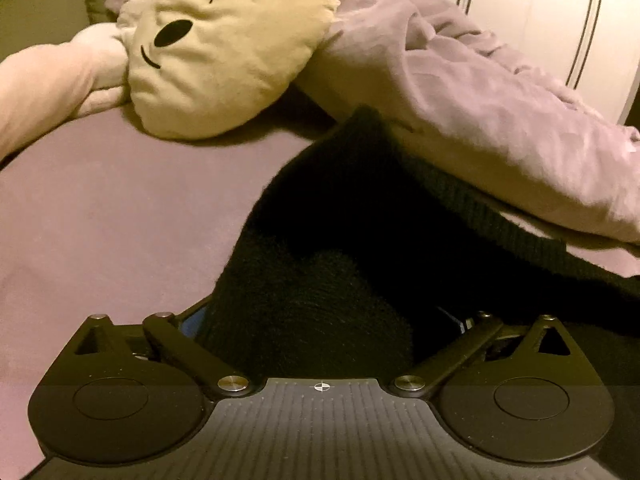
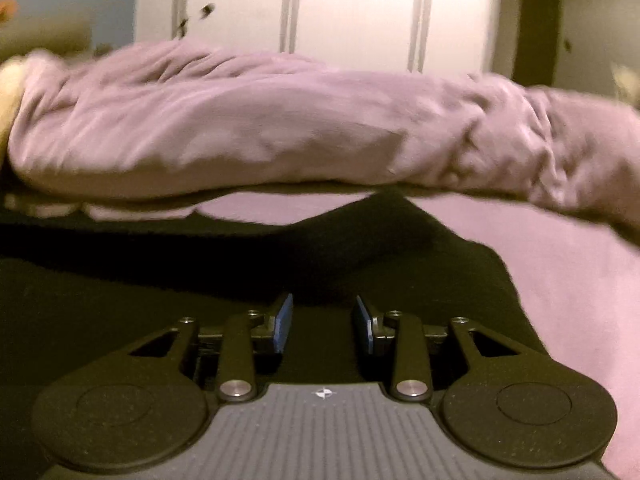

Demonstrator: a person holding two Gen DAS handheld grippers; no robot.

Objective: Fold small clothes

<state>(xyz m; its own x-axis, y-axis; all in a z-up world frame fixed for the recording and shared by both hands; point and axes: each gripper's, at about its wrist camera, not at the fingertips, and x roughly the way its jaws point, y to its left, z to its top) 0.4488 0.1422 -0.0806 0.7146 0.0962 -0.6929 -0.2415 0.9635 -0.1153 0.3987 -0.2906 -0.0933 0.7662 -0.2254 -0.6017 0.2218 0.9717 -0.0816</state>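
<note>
**The black knit is still in a heap on the bed**

A small black knit garment (image 1: 320, 240) lies on the purple bed sheet (image 1: 100, 220). It is not folded flat yet. One part humps up in a soft roll and one long strip runs off to the side. So the folding looks only begun, and most of it is left to do.

The left gripper (image 1: 320, 316) is spread as wide as it goes. The hump of black knit sits between its arms, but its blue pads are almost all hidden behind the cloth, so I do not see them press on anything. The right gripper (image 2: 322, 324) hangs low over the same garment (image 2: 160, 280). Its two blue pads (image 2: 283, 324) stand a little apart with a clear gap, and nothing is pinched between them.

Behind the garment lies a bunched purple blanket (image 2: 280, 128). A cream plush toy (image 1: 224, 48) rests near it, and white wardrobe doors (image 2: 360, 8) stand at the back.

The room is dim and the knit is very dark, so its edges melt together. It may be a little sweater or a hat; I cannot tell which. The right view is blurry, and the garment's left side runs out of that picture.
</note>
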